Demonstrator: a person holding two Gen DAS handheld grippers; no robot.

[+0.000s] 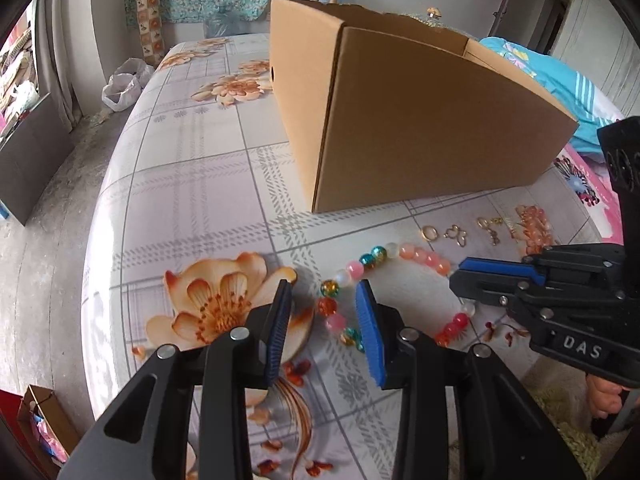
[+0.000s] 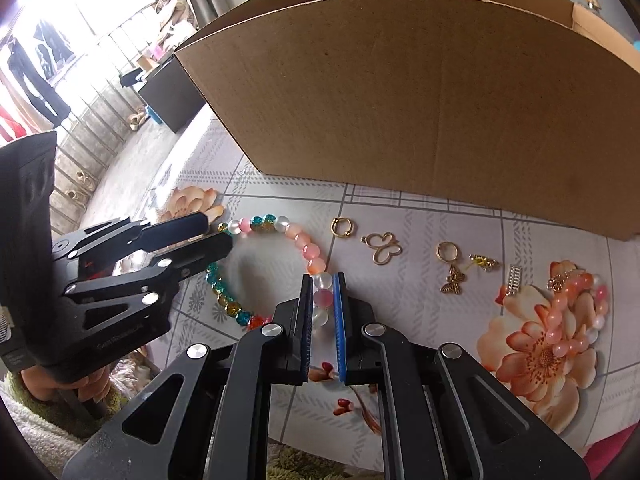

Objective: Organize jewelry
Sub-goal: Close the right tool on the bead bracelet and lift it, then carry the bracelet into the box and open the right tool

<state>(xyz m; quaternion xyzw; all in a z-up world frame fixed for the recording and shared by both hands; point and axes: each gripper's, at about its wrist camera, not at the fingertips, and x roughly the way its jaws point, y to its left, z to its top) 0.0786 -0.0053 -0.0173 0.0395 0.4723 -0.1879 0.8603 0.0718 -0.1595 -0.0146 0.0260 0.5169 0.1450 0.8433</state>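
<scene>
Right hand-held gripper (image 2: 323,300) is clenched on the pale beads of the beaded bracelet (image 2: 304,248), which lies on the bench just in front of the cardboard box (image 2: 400,100). Left hand-held gripper (image 1: 323,316) straddles its far side, jaws apart, though I can't tell whether they touch. Glossy round glass-looking beads could squirt out of the ribbed blue pads, or the elastic could stretch if both pull. Thin gold butterfly charm (image 2: 382,248) sits nearby.

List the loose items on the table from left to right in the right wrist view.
Left gripper → beaded bracelet → gold hoop → open butterfly charm → gold ring → silver comb piece → peach bead bracelet.
</scene>
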